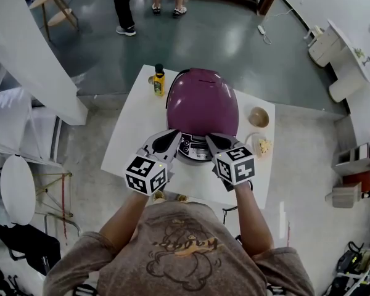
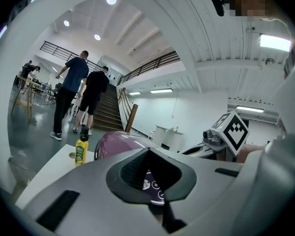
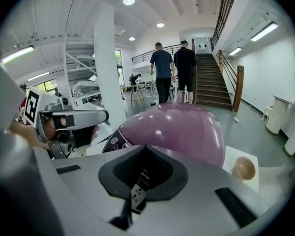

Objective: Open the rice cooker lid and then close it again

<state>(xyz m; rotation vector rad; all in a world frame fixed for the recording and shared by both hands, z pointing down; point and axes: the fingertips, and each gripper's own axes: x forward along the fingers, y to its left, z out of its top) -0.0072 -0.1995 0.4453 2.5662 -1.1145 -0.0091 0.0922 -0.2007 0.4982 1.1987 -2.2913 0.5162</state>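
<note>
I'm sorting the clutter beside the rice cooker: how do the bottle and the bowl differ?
The bottle is tall, yellow-green with a dark cap; the bowl is low, tan and open-topped. In the head view the bottle stands left of the rice cooker, the bowl right of it. Both sit upright on the white table.

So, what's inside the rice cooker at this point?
Nothing inside shows. The rice cooker has its purple lid down, so whatever it holds is covered. Only the lid's top and the front control panel are visible.
</note>
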